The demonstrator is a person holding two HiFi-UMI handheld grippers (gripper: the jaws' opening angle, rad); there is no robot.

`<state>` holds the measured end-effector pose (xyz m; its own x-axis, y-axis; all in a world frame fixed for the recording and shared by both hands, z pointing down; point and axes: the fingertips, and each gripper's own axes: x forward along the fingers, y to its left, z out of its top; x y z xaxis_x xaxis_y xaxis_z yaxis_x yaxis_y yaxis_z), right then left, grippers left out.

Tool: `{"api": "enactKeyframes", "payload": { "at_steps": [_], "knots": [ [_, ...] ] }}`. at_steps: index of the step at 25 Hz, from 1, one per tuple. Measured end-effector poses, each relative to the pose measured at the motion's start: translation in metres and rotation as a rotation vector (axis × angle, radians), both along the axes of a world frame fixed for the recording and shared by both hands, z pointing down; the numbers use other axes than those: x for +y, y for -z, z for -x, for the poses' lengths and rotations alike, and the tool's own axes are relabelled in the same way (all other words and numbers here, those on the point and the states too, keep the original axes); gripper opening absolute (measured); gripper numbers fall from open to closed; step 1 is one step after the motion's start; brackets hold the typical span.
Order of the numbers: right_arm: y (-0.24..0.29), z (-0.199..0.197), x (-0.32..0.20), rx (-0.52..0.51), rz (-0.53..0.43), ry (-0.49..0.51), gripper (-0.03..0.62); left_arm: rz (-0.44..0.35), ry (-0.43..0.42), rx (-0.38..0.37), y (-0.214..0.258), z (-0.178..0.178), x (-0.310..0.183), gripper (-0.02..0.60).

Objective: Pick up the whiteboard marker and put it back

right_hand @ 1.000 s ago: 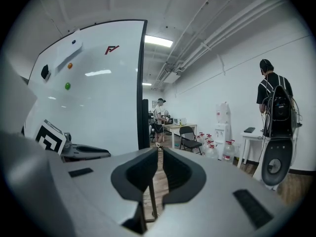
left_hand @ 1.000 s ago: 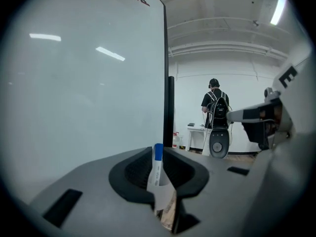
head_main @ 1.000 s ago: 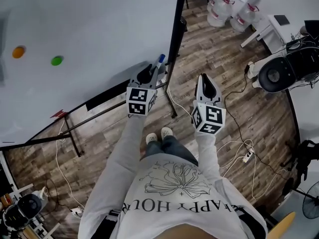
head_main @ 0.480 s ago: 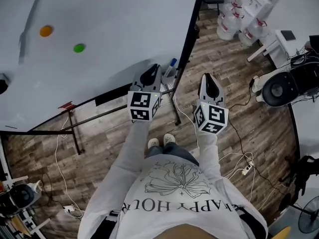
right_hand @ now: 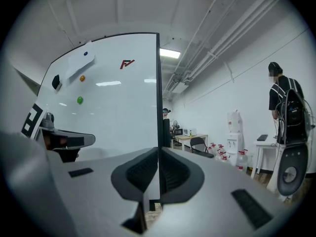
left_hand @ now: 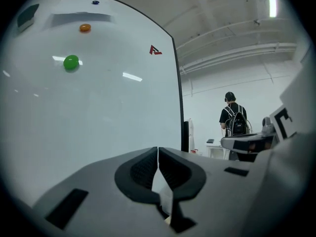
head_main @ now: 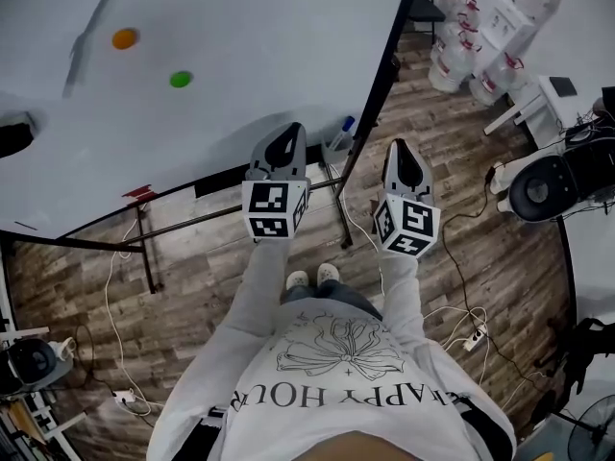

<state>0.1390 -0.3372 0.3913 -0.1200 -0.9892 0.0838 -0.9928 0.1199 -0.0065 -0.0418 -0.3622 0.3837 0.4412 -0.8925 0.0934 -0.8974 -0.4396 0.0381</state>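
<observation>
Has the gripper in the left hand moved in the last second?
Yes. The left gripper has drawn away from the blue-capped marker at the whiteboard's edge; its jaws have just closed, empty.

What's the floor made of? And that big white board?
Floor: probably wood or wood-look laminate, matte; grey-brown planks with grain streaks. Whiteboard: smooth, glossy white, likely coated steel, since the green magnet and orange magnet seem to cling to it.

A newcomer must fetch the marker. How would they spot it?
Find the whiteboard. At its lower right corner, beside the black frame edge, the marker sticks up. Its blue cap sets it apart from the green magnet and orange magnet higher up.
</observation>
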Motion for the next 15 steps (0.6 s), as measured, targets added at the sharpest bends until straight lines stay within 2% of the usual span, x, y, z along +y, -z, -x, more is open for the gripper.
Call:
{"api": "enactKeyframes", "payload": {
  "at_steps": [15],
  "knots": [
    [0.0017, 0.0092, 0.0016, -0.025, -0.010, 0.017, 0.012, -0.013, 0.027, -0.016, 0.0056, 0.0120, 0.0076, 0.009]
  ]
}}
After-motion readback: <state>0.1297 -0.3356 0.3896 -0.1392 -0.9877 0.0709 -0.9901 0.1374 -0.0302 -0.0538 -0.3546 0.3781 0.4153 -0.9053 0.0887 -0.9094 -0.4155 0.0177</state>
